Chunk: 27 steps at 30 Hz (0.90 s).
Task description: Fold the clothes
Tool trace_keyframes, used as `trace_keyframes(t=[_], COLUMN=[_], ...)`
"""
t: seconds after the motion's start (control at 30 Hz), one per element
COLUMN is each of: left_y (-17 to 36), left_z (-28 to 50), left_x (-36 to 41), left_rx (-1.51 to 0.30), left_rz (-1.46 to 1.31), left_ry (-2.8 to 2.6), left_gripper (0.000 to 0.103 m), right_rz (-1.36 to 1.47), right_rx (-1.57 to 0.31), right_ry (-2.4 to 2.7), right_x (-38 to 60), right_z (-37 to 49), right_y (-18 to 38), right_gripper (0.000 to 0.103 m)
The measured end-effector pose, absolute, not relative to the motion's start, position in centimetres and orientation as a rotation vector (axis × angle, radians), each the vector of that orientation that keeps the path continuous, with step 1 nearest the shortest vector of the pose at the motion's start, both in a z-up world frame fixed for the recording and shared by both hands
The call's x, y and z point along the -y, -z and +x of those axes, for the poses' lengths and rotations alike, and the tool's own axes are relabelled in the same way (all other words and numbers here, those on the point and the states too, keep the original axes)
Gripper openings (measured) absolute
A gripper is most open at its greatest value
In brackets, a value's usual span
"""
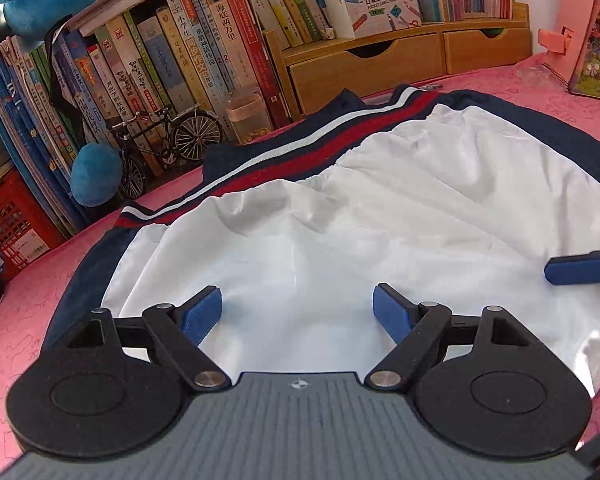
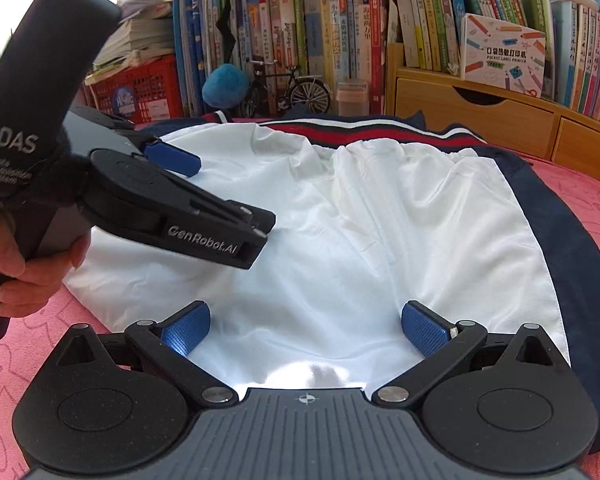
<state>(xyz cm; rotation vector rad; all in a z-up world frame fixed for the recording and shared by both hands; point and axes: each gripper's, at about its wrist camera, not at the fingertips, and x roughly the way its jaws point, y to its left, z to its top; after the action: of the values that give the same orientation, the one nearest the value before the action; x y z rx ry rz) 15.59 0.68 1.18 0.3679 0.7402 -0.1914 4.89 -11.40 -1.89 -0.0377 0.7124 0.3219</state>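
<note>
While both pairs of jaws stand wide apart with nothing between the pads, the garment lies spread inside-out across the middle of both frames on the pink cloth, its white lining up, a navy border down the sides and a red, white and navy striped waistband along the far edge toward the top. In the left wrist view the left gripper hangs over the near part of the lining at the bottom centre, gripping nothing; in the right wrist view the right gripper hangs likewise over the near lining at the bottom centre, also empty-handed. To do this step well, each gripper probably ought to come down on a near edge of the garment, one toward each side, pinching both layers together well in from the corner so the slippery lining does not slide off the navy shell, then lift evenly and carry the fold toward the waistband without dragging creases along. By count: one garment, two grippers, one hand visible at the lower left of the right wrist view holding the left tool, one model bicycle at the centre left, two wooden drawers at the upper right, and one red crate.
</note>
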Motion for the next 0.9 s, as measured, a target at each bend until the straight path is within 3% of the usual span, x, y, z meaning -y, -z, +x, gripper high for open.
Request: trace_keyframes(t=[0.17,0.23,0.33,0.4,0.47,0.7,0.83,0.9], left_y=[-0.1,0.4,0.5,-0.1,-1.4,-3.1,0.0,0.9], left_z=[22.4,24.4,25.0,23.8,20.9,7.2,5.0,4.9], left_x=[0.9,0.8,0.4,0.0,-1.2,-8.7,-11.7,-13.1], left_rx=[-0.751,-0.772,-0.779,-0.783,-0.754,-0.593,-0.65,-0.644], left_rz=[0.343,0.313,0.294,0.284,0.261,0.215,0.302,0.259], left_ry=[0.044,0.015,0.017,0.017,0.047,0.047,-0.101,-0.124], left_gripper=[0.087,0.098,0.1,0.088,0.084,0.09,0.091,0.096], right_rz=[-0.037,-0.031,-0.016,-0.02,-0.025,-0.03,-0.022,-0.017], right_rx=[-0.712,-0.712,-0.711,-0.711,-0.712,-0.711,-0.706,-0.699], right_ry=[-0.322,-0.322,-0.323,-0.322,-0.319,-0.314,-0.308,-0.278], right_x=[11.4,11.5,11.6,11.3,11.2,11.0,11.3,11.8], right_z=[4.9,4.8,4.7,4.6,4.6,4.5,4.4,4.0], right_y=[1.9,1.8,1.8,1.7,1.7,1.7,1.6,1.5], right_gripper=[0.103,0.103,0.103,0.103,0.103,0.103,0.103,0.103])
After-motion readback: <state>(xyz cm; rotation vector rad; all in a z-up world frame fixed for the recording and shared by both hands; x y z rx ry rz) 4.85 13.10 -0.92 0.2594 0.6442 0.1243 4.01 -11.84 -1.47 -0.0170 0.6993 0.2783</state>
